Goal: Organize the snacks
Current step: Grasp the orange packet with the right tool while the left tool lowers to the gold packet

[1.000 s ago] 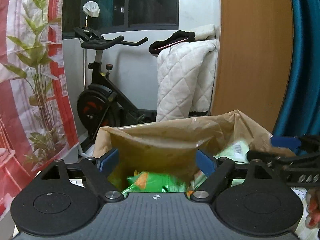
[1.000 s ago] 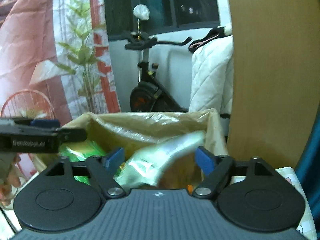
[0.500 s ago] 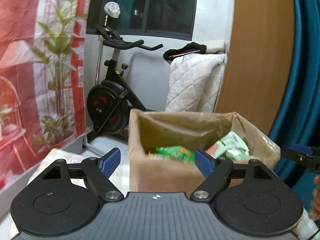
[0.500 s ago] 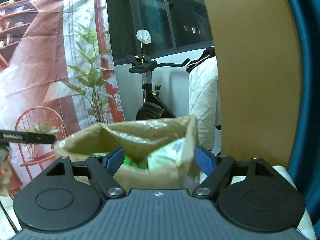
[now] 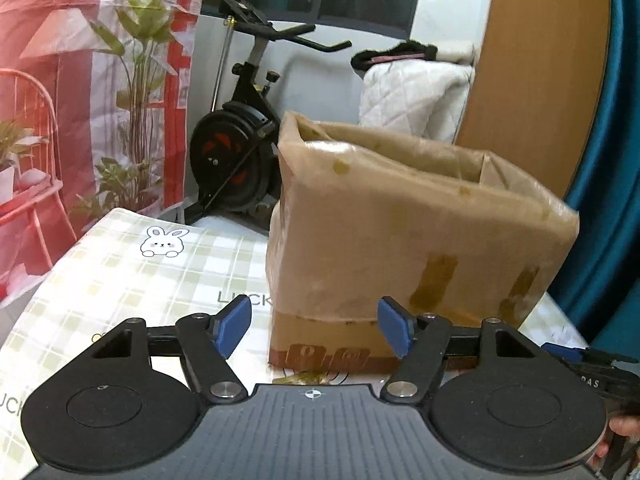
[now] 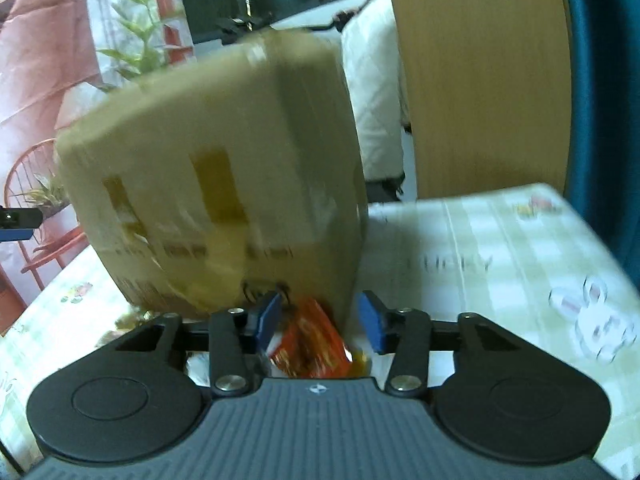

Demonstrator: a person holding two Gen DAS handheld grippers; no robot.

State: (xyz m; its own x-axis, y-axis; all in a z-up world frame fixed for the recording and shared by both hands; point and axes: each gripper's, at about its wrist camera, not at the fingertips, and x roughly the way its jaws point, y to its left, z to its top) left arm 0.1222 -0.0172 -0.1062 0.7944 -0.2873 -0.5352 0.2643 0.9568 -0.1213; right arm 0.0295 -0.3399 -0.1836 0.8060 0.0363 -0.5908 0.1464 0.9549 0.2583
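Observation:
A cardboard box (image 5: 404, 232) lined with a clear plastic bag stands on the checked tablecloth (image 5: 132, 280); its contents are hidden from this low angle. My left gripper (image 5: 314, 330) sits low in front of the box's near face, its jaws closing with nothing between them. In the blurred right wrist view the same box (image 6: 216, 168) fills the middle. A red-orange snack packet (image 6: 310, 340) lies on the table at the foot of the box. It is between the closing jaws of my right gripper (image 6: 320, 320); the right pad still stands apart from it.
An exercise bike (image 5: 240, 152) and a white quilt (image 5: 412, 96) stand behind the table. A wooden panel (image 5: 540, 60) and a teal curtain (image 5: 616, 160) are on the right. The right gripper's tip (image 5: 580, 356) shows at the left view's right edge. Cloth to the box's right (image 6: 480, 264) is bare.
Both grippers have dropped from above the box's open top to table level in front of it. The green snacks inside went out of sight. Both jaws narrowed, and the red packet came between the right jaws.

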